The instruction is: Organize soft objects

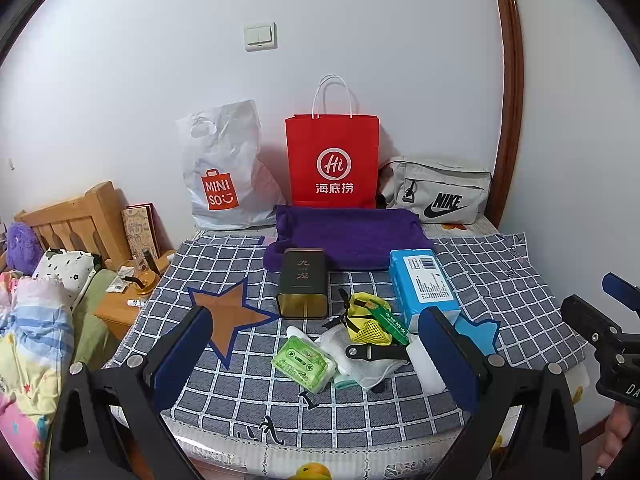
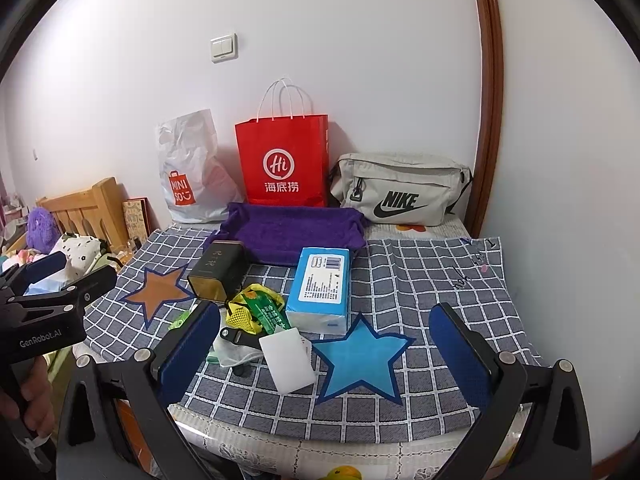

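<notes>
The left gripper (image 1: pixel 316 354) hangs above the near edge of the checked cloth (image 1: pixel 500 280) with its blue-padded jaws spread wide and nothing between them; the right gripper (image 2: pixel 326 354) does the same further along that edge, jaws wide apart and empty, over the blue star (image 2: pixel 360 360) printed on the cloth. A hand (image 2: pixel 28 396) grips the left gripper's handle. Taking the blue star as landmark: just beside it, toward the left gripper, lies a white foam block (image 2: pixel 286 360), and touching that a small heap of a crumpled white mask (image 2: pixel 232 350), a black strap (image 2: pixel 236 336), a yellow mesh pouch (image 2: pixel 242 316) and a green packet (image 2: pixel 270 314). A clear green cassette case (image 1: pixel 304 364) rests at the heap's far side from the star. Right behind the star sits a blue tissue pack (image 2: pixel 322 286), and beside that a dark tin (image 2: pixel 218 272) lying on its side. Further behind the star, a folded purple towel (image 2: pixel 292 232) lies flat, and behind it, against the wall, stand a white plastic bag (image 2: pixel 192 176), a red paper bag (image 2: pixel 284 164) and a grey waist bag (image 2: pixel 400 188).
</notes>
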Action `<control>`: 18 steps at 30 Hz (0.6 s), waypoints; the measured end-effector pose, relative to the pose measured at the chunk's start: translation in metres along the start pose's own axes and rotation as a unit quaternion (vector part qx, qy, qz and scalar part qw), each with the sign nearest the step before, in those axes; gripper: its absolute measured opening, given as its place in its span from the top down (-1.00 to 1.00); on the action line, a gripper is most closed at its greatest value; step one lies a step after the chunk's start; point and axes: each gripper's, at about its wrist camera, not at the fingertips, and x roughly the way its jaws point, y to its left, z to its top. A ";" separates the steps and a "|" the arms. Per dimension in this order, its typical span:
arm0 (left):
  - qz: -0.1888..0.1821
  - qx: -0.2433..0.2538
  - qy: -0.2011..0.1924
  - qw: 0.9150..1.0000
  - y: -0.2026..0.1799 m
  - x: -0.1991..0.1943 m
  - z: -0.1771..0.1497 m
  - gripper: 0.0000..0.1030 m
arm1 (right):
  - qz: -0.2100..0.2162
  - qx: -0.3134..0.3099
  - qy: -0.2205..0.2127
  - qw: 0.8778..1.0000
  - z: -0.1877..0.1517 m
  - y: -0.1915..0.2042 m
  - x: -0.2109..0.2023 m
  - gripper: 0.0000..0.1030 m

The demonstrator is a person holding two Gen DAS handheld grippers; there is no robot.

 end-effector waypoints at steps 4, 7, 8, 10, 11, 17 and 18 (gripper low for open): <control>0.000 0.001 0.000 1.000 0.000 0.000 0.000 -1.00 | 0.000 0.000 -0.001 1.000 0.001 0.000 0.000 -0.99; 0.000 0.000 0.000 1.000 0.000 0.000 0.000 -1.00 | 0.000 0.000 -0.001 1.000 0.001 0.000 -0.001 -0.99; 0.000 0.001 -0.001 1.000 0.001 0.000 0.000 -1.00 | 0.000 0.000 -0.001 1.000 0.000 0.000 -0.001 -0.99; 0.000 0.000 -0.001 1.000 0.001 0.000 0.000 -1.00 | 0.001 0.001 -0.002 1.000 0.001 0.000 -0.002 -0.99; 0.000 0.000 -0.001 1.000 0.000 0.000 0.000 -1.00 | 0.000 0.001 -0.002 1.000 0.001 0.000 -0.002 -0.99; 0.000 0.000 -0.002 1.000 0.002 -0.002 0.001 -1.00 | 0.001 0.000 -0.004 1.000 0.002 0.000 -0.003 -0.99; 0.000 0.000 -0.001 1.000 0.001 -0.002 0.000 -1.00 | 0.002 0.000 -0.004 1.000 0.002 0.000 -0.004 -0.99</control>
